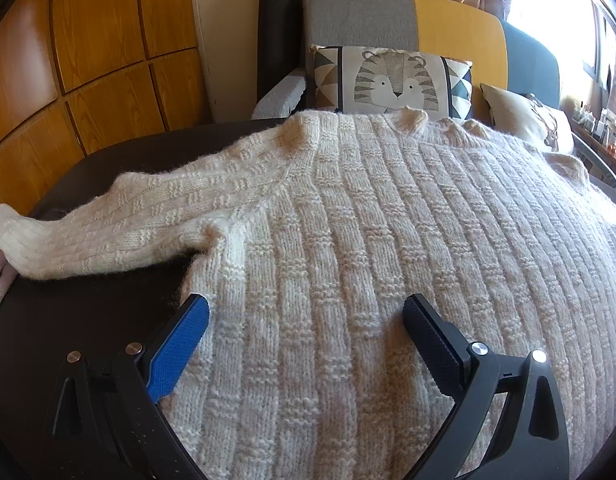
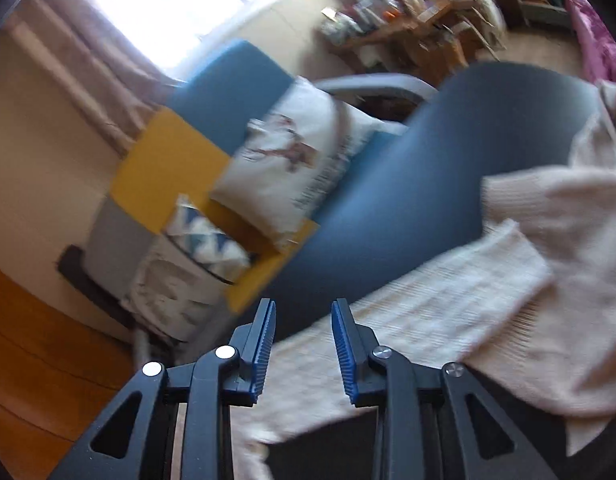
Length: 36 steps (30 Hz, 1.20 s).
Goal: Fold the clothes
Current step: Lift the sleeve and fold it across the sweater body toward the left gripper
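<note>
My left gripper (image 1: 306, 314) is spread wide, hovering low over the cream knit sweater (image 1: 388, 240), nothing pinched. The sweater lies flat on the dark table (image 1: 88, 300), one sleeve (image 1: 88, 232) stretched out left. My right gripper (image 2: 303, 320) is blurred, fingers parted with a gap, empty, above a sleeve end (image 2: 428, 304) at the table edge.

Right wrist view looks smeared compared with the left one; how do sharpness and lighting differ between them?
Left wrist view: sharp, the sweater knit crisp, fisheye bending at the edges, window glare top right. Right wrist view: motion-blurred throughout, window blown out, only the right gripper looks sharp.
</note>
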Tool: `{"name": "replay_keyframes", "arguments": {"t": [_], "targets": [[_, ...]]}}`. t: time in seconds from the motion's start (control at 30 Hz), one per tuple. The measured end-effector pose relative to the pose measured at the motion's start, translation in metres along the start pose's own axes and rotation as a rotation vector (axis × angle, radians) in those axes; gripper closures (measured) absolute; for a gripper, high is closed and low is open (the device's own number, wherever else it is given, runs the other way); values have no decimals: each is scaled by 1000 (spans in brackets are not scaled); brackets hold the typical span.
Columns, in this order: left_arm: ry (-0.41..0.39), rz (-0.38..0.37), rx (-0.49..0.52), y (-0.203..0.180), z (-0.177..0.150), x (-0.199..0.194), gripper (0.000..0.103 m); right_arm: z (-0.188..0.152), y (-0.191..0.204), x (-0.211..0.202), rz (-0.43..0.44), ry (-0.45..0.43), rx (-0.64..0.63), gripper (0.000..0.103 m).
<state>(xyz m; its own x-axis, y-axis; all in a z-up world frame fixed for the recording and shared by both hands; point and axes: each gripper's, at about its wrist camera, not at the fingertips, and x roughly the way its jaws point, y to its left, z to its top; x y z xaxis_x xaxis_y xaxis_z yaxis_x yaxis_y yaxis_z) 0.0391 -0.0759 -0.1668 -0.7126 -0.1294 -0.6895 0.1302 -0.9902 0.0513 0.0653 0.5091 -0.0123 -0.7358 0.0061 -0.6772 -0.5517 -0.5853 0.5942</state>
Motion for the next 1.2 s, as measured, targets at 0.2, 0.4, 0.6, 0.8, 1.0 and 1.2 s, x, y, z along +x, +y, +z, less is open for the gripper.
{"name": "replay_keyframes", "arguments": {"t": [0.2, 0.4, 0.6, 0.8, 1.0, 1.2], "targets": [[1, 6, 8, -1, 1, 0, 3, -1, -127, 22, -64, 55, 303, 74], [1, 8, 12, -2, 1, 1, 3, -2, -170, 39, -20, 7, 423, 74], [0, 7, 12, -3, 1, 1, 3, -4, -180, 60, 70, -52, 519, 73], [-1, 3, 8, -3, 2, 2, 3, 4, -153, 67, 19, -65, 382, 95], [-3, 0, 6, -2, 1, 2, 3, 7, -101, 44, 164, -92, 353, 95], [-5, -4, 2, -2, 1, 1, 3, -1, 9, 38, 351, -31, 231, 95]]}}
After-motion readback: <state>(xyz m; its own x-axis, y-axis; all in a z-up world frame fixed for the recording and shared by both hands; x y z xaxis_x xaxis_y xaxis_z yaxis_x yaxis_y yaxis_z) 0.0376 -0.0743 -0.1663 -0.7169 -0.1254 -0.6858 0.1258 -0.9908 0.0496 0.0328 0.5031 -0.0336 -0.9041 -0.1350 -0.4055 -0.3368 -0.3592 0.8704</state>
